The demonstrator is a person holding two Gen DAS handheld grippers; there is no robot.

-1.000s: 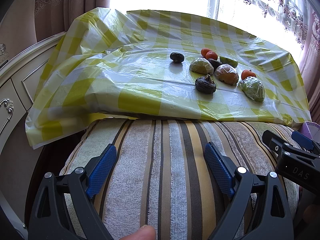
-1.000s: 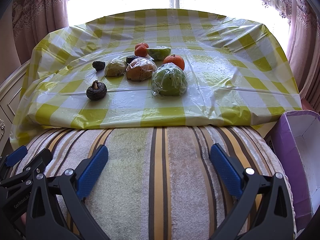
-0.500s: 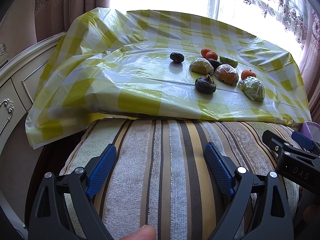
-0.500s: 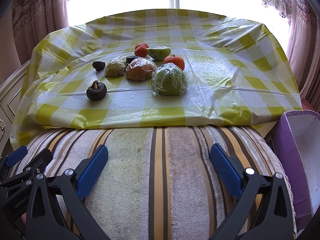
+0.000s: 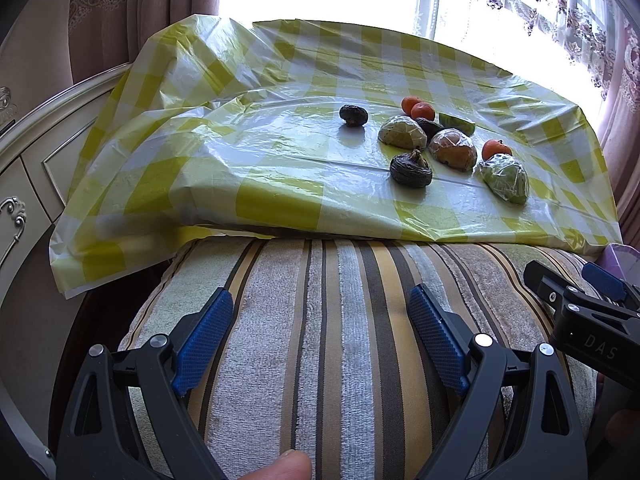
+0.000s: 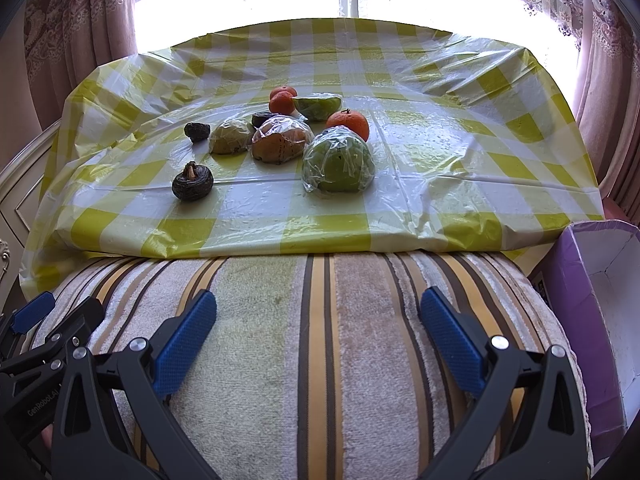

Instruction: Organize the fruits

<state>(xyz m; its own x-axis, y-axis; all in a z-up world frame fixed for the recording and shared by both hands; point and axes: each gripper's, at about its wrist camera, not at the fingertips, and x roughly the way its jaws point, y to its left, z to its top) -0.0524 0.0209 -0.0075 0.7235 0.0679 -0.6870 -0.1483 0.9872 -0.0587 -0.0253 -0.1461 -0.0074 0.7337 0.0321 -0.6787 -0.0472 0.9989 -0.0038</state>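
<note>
Fruits lie in a loose cluster on a yellow-checked tablecloth (image 6: pixel 248 224). A plastic-wrapped green fruit (image 6: pixel 338 165) lies nearest, with an orange tangerine (image 6: pixel 349 123) behind it. A wrapped brownish fruit (image 6: pixel 281 143), a wrapped pale green one (image 6: pixel 231 137), two more tangerines (image 6: pixel 282 99), a green wedge (image 6: pixel 317 106) and dark wrinkled fruits (image 6: pixel 192 182) (image 5: pixel 353 114) fill out the group. My left gripper (image 5: pixel 320 320) and right gripper (image 6: pixel 318 318) both hover open over a striped cushion (image 6: pixel 320 340), well short of the fruit, nothing between their fingers.
A purple cardboard box (image 6: pixel 600 320) with a white inside stands at the right of the cushion. A cream dresser (image 5: pixel 32 168) is on the left. Curtains and a bright window lie behind the table. A fingertip (image 5: pixel 284 466) shows at the bottom edge.
</note>
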